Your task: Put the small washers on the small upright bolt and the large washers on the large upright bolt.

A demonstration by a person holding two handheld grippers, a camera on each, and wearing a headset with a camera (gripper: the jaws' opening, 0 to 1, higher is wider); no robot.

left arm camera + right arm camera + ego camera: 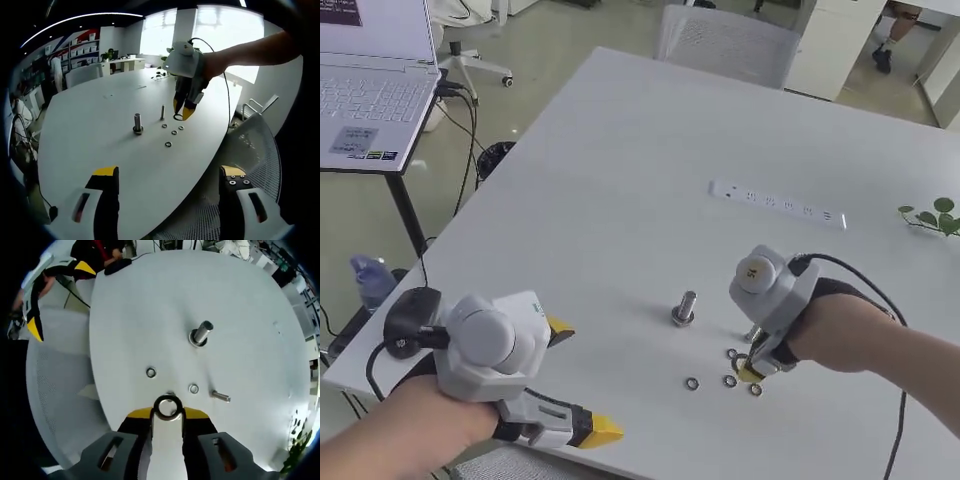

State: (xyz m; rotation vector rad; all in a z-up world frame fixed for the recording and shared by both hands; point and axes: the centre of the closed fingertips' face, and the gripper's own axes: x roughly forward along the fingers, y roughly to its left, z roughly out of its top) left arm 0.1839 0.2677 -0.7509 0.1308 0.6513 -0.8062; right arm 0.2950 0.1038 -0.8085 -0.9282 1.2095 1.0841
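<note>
Currently the right tongs (168,414) are closed on one washer (168,397), pinched at its rim between the yellow tips and held low over the counter (620,180). Set against the others, it is judged to be a large one. In the left gripper view the ring looks close to flat, with its hole facing down. The large bolt (201,333) stands upright, its long axis vertical, near the middle of the counter's near half. From the right tongs it lies toward the counter's left edge and slightly away from the near edge, with bare surface between. The small bolt (220,396) stands just beside the right tongs and is not the target for this ring. Several loose washers (730,381) lie flat around those tips. The left tongs (579,379) are open and hold nothing at the near left corner, farther from both bolts. The right hand is therefore the nearer one, and the coming move calls for centring the hole over the bolt's tip.
</note>
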